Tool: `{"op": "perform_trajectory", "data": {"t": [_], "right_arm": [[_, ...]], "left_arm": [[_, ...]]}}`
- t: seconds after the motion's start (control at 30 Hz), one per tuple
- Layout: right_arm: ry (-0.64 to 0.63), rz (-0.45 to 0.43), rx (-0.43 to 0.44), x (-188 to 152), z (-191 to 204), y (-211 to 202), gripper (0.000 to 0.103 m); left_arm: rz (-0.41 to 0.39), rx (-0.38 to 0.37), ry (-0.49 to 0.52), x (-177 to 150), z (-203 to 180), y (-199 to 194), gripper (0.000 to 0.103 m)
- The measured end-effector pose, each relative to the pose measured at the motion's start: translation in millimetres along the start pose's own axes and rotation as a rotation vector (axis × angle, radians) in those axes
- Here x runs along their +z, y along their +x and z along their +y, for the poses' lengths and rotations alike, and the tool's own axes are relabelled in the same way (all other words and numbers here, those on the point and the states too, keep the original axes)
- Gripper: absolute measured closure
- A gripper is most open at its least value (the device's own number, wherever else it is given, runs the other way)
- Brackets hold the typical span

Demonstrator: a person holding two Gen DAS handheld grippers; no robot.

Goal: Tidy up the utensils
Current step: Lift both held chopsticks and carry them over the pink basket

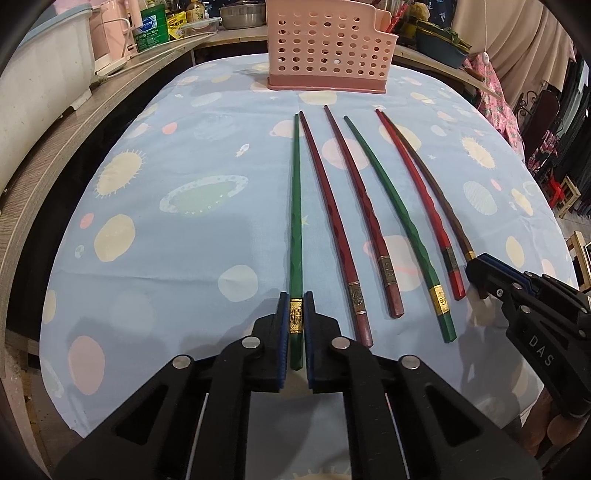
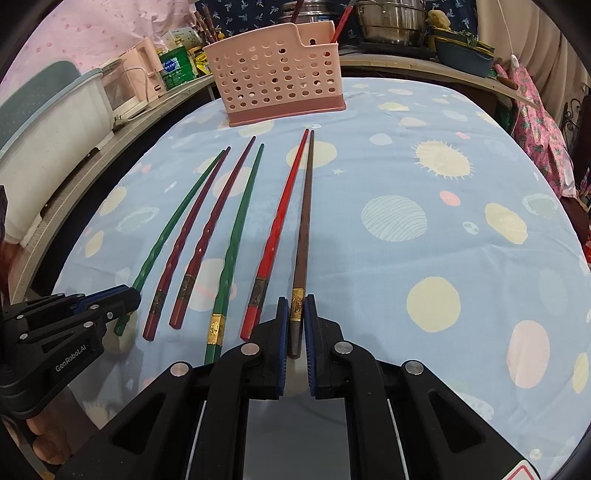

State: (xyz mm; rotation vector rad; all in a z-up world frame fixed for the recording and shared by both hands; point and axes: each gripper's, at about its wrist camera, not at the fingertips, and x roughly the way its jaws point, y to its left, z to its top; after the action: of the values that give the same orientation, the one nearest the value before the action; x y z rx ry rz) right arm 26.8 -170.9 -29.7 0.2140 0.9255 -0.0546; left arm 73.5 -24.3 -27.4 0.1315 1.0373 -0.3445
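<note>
Several chopsticks lie side by side on the space-print blue tablecloth [image 1: 184, 258], tips toward a pink perforated utensil basket [image 1: 327, 44] at the far edge. My left gripper [image 1: 296, 299] is shut on the gold-banded end of the leftmost green chopstick [image 1: 295, 206]. My right gripper [image 2: 296, 301] is shut on the gold-banded end of the brown chopstick [image 2: 304, 221] at the right of the row. Between them rest two dark red chopsticks [image 1: 325, 206], another green chopstick [image 1: 391, 206] and a bright red chopstick [image 1: 417, 184]. Each gripper shows in the other's view, the right gripper [image 1: 480, 273] and the left gripper [image 2: 129, 295].
A wooden counter [image 1: 74, 147] runs along the left and back with a white tub [image 1: 40, 92], a pink appliance, bottles and metal pots [image 2: 391, 18]. A dark blue bowl [image 1: 441, 48] sits back right. The cloth to the right of the chopsticks is bare [image 2: 443, 240].
</note>
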Motion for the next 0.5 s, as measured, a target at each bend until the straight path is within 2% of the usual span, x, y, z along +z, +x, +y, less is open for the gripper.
{"op": "perform_trajectory", "data": {"t": [0.23,0.5], "right_arm": [[0.035,-0.001,0.011,6.3,-9.3,-4.3,0.096],[0.053,-0.061,0.006,24.8,-19.0,-24.3,0.096]], "left_arm": [[0.001,-0.022,-0.016,5.0,1.3,-5.1,0.096],[-0.056,-0.033,-0.046,29.2,7.9,-24.0,0.096]]}}
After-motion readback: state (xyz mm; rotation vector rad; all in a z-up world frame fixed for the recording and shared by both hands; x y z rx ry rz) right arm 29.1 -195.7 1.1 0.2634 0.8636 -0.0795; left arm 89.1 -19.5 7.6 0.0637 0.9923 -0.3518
